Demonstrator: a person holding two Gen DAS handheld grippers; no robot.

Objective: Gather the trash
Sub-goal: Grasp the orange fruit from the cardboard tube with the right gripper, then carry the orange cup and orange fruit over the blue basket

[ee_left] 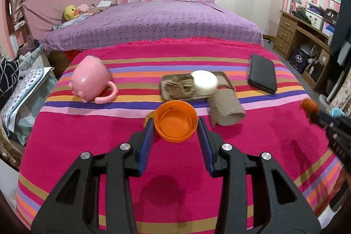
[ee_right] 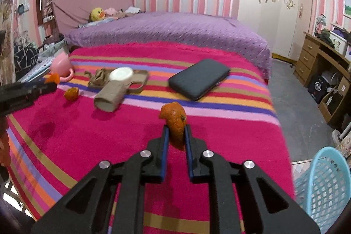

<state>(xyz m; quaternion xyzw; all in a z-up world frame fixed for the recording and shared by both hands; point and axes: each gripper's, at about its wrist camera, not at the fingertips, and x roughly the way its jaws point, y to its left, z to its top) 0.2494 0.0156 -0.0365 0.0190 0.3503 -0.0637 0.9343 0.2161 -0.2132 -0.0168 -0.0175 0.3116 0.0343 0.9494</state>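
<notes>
My left gripper [ee_left: 175, 125] is shut on an orange plastic lid [ee_left: 175, 122] and holds it above the striped pink blanket [ee_left: 87, 146]. My right gripper [ee_right: 176, 131] is shut on a piece of orange peel [ee_right: 173, 122], also lifted off the blanket. A second bit of peel [ee_right: 71, 93] lies on the blanket at the left. Beside it lies a cardboard tube [ee_right: 109, 95], next to a brown tray [ee_right: 140, 78] holding crumpled paper and a white round lid [ee_right: 120, 75]. The left gripper [ee_right: 43, 86] shows at the left edge of the right wrist view.
A light blue mesh basket [ee_right: 324, 185] stands on the floor at the lower right. A pink mug [ee_left: 90, 80] lies on its side at the left of the blanket. A black flat case [ee_left: 262, 74] rests at the right. Behind is a purple bed [ee_left: 153, 21]; a wooden desk [ee_left: 296, 36] stands right.
</notes>
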